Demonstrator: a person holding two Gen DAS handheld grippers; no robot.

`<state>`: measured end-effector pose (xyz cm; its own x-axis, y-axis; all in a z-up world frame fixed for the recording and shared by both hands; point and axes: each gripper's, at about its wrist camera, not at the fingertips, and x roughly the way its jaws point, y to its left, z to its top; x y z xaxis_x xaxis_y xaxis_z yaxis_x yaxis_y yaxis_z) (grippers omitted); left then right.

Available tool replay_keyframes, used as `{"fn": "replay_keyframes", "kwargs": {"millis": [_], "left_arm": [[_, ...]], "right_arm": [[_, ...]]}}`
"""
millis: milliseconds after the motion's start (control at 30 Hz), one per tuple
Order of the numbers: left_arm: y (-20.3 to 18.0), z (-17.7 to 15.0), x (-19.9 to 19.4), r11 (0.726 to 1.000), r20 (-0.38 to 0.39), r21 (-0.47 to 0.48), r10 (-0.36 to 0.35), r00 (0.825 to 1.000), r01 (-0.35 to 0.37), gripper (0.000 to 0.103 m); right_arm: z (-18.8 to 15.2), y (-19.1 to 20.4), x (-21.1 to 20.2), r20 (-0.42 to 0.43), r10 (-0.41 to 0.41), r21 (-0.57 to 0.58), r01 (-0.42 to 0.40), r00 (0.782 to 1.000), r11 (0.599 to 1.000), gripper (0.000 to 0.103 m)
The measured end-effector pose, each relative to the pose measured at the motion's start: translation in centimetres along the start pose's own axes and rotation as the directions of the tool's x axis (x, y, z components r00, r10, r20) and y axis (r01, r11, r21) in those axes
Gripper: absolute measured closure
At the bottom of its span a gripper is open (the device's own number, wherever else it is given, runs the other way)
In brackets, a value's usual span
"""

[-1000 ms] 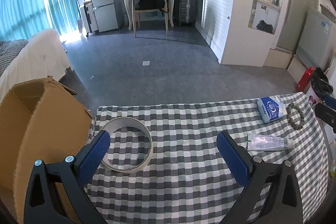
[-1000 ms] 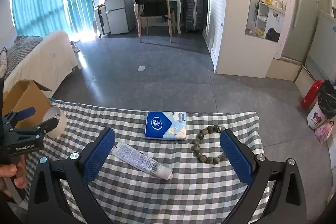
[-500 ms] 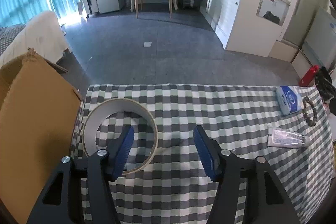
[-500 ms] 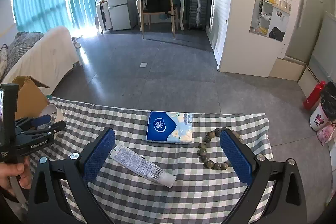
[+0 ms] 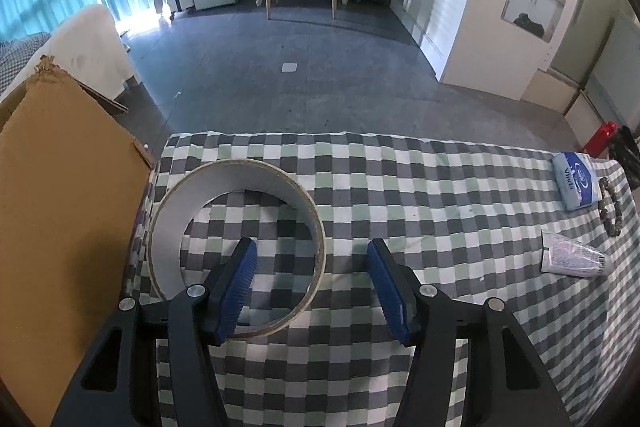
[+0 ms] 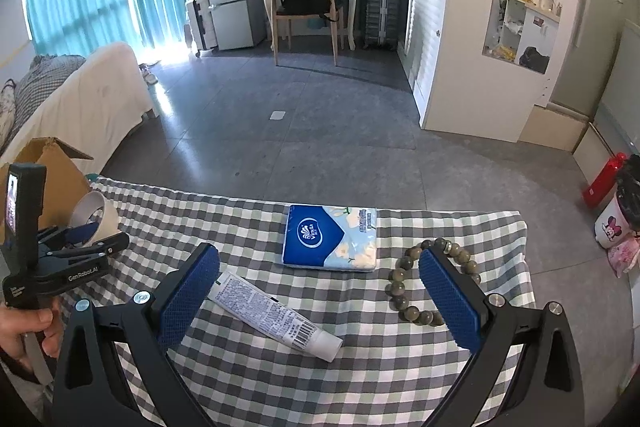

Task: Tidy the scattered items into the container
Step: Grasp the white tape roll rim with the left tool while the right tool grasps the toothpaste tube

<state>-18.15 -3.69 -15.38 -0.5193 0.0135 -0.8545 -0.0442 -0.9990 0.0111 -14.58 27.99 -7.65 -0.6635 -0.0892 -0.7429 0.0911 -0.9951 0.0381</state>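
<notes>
A wide tape ring (image 5: 236,239) lies on the checkered cloth beside the cardboard box (image 5: 60,207). My left gripper (image 5: 312,287) is open and straddles the ring's right wall, left finger inside the ring, right finger outside; it does not pinch the wall. My right gripper (image 6: 316,291) is open above a white tube (image 6: 276,315), with a blue tissue pack (image 6: 332,239) and a bead bracelet (image 6: 424,283) just ahead. The ring (image 6: 94,215), the left gripper (image 6: 80,251) and the box (image 6: 52,171) also show at the left of the right wrist view.
The tissue pack (image 5: 574,179), bracelet (image 5: 610,207) and tube (image 5: 572,259) lie at the cloth's far right in the left wrist view. A sofa (image 6: 80,107) stands beyond the box. A red bottle (image 6: 602,179) and bags stand on the floor at right.
My left gripper has moved forward and down over the tape ring and narrowed, so its left finger now sits inside the ring. My right gripper has stayed open and shifted slightly.
</notes>
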Motion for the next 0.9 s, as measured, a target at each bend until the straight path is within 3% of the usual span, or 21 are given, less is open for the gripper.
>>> {"fn": "replay_keyframes", "kwargs": {"millis": [133, 300, 567, 900], "left_arm": [[0.2, 0.0, 0.0, 1.0, 0.0, 0.005, -0.003, 1.0, 0.003, 0.046], [0.4, 0.2, -0.1, 1.0, -0.005, 0.002, -0.029, 1.0, 0.029, 0.091], [0.3, 0.2, -1.1, 0.998, 0.01, 0.011, -0.058, 0.998, 0.058, 0.097], [-0.2, 0.6, -2.8, 0.998, 0.038, 0.022, -0.056, 0.998, 0.055, 0.097]], "right_arm": [[0.0, 0.3, 0.2, -0.006, 0.008, -0.006, -0.008, 1.0, 1.0, 0.003], [-0.1, 0.4, 0.3, -0.01, 0.012, -0.006, -0.012, 1.0, 1.0, 0.003], [-0.5, 0.6, 0.9, -0.027, 0.022, -0.027, -0.023, 0.999, 0.999, 0.003], [-2.6, 2.4, 3.7, -0.164, 0.098, -0.15, -0.123, 0.982, 0.981, 0.004]]}}
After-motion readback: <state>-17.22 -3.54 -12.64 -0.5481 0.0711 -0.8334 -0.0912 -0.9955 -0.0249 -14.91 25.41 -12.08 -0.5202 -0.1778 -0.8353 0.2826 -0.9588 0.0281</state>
